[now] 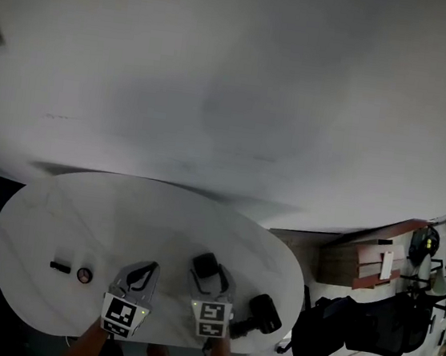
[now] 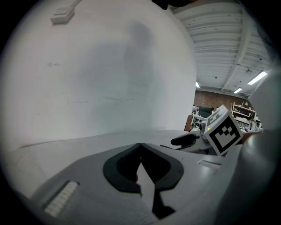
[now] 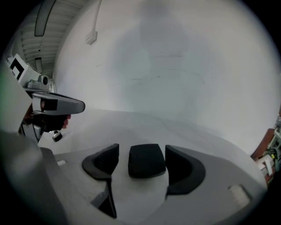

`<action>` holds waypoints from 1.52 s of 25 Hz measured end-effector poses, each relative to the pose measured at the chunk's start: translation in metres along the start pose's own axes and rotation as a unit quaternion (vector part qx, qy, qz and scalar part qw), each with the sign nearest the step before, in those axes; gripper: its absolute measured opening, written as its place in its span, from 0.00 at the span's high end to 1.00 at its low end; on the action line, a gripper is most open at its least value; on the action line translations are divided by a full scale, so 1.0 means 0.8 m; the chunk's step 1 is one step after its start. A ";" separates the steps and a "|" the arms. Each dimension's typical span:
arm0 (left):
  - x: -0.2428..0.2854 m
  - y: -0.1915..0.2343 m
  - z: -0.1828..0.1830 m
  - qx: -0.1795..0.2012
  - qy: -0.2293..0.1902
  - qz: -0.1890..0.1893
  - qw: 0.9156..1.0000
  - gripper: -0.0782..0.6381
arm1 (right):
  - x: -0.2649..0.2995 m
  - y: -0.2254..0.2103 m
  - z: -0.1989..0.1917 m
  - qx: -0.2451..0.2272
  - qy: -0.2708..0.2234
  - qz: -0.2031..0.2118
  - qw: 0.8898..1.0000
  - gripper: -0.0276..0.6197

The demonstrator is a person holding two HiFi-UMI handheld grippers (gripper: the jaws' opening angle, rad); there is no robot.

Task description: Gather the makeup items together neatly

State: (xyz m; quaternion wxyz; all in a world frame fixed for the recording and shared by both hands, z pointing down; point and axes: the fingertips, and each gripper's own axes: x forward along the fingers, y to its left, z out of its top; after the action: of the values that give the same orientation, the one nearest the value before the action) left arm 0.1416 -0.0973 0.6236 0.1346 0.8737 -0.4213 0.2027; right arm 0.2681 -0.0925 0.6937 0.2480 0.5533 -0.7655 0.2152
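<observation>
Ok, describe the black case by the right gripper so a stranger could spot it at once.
Find the white oval table; near its front edge the right gripper stands open. The black case lies flat between its jaws, not gripped. It is squarish with rounded corners, unlike the thin tube and round pot far to the left.

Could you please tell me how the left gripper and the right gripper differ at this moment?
The left gripper has its jaws together; the right gripper has them wide apart. The left gripper has nothing between its jaws; the right gripper has a black squarish case between them, with a gap on either side. Both are side by side over the white table, at its near edge.
</observation>
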 end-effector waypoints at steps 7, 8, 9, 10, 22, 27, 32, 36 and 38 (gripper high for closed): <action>0.008 0.006 -0.021 -0.008 0.018 0.001 1.000 0.88 | 0.018 -0.006 -0.017 0.001 0.022 0.001 1.000 0.44; 0.008 0.006 -0.022 -0.010 0.019 0.001 1.000 0.88 | 0.020 -0.006 -0.019 0.001 0.025 0.003 1.000 0.44; 0.009 0.006 -0.024 -0.011 0.020 0.001 1.000 0.88 | 0.021 -0.006 -0.022 0.002 0.028 0.004 1.000 0.44; 0.009 0.006 -0.025 -0.011 0.021 0.001 1.000 0.88 | 0.023 -0.006 -0.024 0.002 0.030 0.005 1.000 0.44; 0.007 0.012 -0.032 -0.016 0.024 0.004 1.000 0.88 | 0.031 -0.009 -0.029 -0.017 0.044 0.005 0.999 0.44; 0.004 0.013 -0.033 -0.017 0.024 0.006 1.000 0.88 | 0.031 -0.008 -0.032 -0.028 0.052 0.010 0.998 0.44; 0.001 0.014 -0.034 -0.017 0.024 0.011 1.000 0.88 | 0.031 -0.008 -0.034 -0.024 0.057 0.017 0.998 0.45; -0.005 0.015 -0.033 -0.016 0.024 0.017 0.999 0.88 | 0.028 -0.005 -0.033 -0.023 0.057 0.023 0.998 0.45; -0.009 0.017 -0.029 -0.015 0.020 0.021 0.999 0.88 | 0.025 -0.001 -0.032 -0.026 0.055 0.029 0.998 0.45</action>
State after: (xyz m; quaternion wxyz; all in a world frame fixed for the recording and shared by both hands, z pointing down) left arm 0.1216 -0.0914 0.6413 0.1522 0.8581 -0.4400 0.2165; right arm 0.2670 -0.0922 0.7259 0.2973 0.5121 -0.7715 0.2324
